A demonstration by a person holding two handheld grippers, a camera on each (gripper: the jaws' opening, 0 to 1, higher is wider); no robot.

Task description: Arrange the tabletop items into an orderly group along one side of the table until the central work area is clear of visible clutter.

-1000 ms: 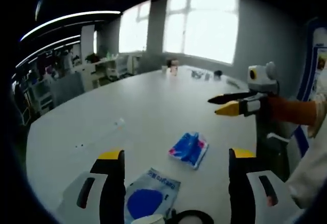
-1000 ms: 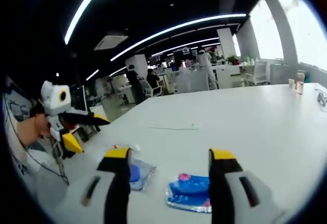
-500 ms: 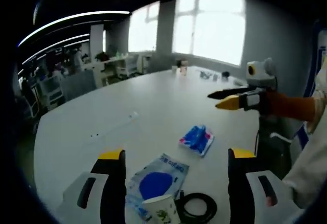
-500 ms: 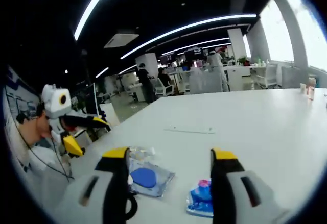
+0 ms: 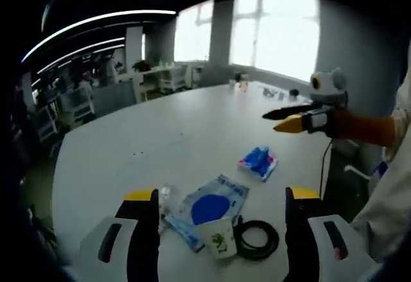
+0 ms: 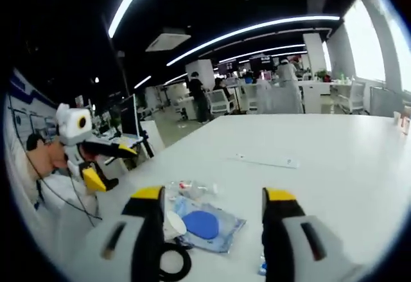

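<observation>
Both grippers hang above the near edge of a big white worktop point(image 5: 167, 134), each with its fingers spread wide and nothing between them. In the left gripper view, the left gripper point(image 5: 215, 195) looks down on a small cluster: a white paper cup point(image 5: 217, 237) with a green print, a coiled black cable point(image 5: 257, 238) just beside it, and a clear packet with a blue disc point(image 5: 207, 206) lying flat and seemingly touching the cup. A small clear wrapper point(image 5: 165, 198) sits by the left finger. Farther out, well apart from the cluster, lies a blue and pink pouch point(image 5: 258, 161). The right gripper point(image 5: 287, 119) comes in from the right, held over the worktop's edge. In the right gripper view, a thin pale strip point(image 6: 268, 160) lies alone towards the middle; what it is I cannot make out.
</observation>
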